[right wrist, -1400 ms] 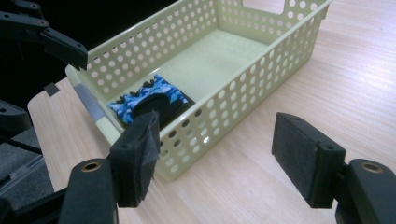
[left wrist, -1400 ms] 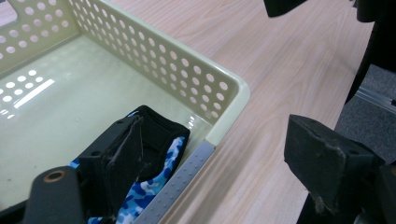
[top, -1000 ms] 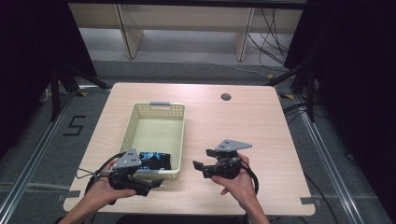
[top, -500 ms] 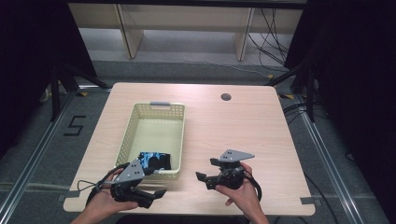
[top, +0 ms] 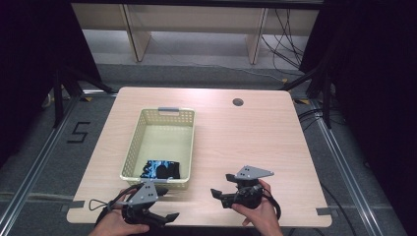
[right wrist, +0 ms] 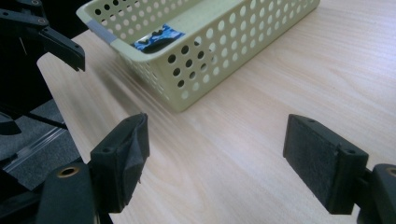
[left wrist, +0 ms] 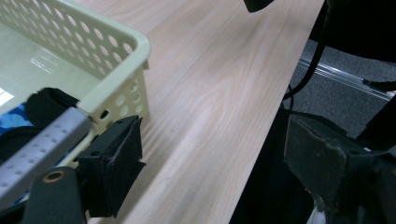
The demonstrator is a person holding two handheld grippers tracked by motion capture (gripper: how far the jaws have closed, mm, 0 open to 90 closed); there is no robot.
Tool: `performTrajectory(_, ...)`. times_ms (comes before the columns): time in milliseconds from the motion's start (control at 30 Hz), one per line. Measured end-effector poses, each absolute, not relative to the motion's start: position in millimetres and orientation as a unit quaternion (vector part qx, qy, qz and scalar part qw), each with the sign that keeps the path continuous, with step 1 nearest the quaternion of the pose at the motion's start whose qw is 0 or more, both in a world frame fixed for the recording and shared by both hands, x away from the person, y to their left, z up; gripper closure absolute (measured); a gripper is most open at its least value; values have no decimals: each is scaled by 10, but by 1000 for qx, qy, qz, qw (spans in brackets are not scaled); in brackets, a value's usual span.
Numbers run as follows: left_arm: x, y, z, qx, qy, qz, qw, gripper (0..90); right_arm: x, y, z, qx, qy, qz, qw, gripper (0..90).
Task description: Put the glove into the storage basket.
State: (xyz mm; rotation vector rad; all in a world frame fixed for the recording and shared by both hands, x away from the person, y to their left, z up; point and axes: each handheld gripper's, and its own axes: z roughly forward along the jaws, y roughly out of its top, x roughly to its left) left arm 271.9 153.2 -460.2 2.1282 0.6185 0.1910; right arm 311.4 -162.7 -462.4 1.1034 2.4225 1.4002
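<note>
Both claws spread, nothing gripped: left claw (top: pixel 164 205) by basket (top: pixel 132 152) w/ cloth (top: pixel 161 169), right claw (top: pixel 222 191) over tabletop (top: pixel 255 132).

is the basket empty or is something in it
Not empty: a blue and black item lies at the near end of the basket, the rest bare.

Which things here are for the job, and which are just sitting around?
For the job:
- yellow basket
- blue and black cloth inside it
- left tongs, open
- right tongs, open

Just there:
- wooden table
- round cable hole in the table
</note>
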Motion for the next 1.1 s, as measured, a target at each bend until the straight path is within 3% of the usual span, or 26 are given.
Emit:
performTrajectory(800, 2611, 1587, -4990, 875, 240, 65, 415, 149, 2851, -1809, -4800, 371, 810, 451, 54, 165)
performTrajectory(1100, 2560, 1596, -5060, 878, 244, 61, 407, 149, 2714, -1861, -4859, 362, 825, 428, 71, 167)
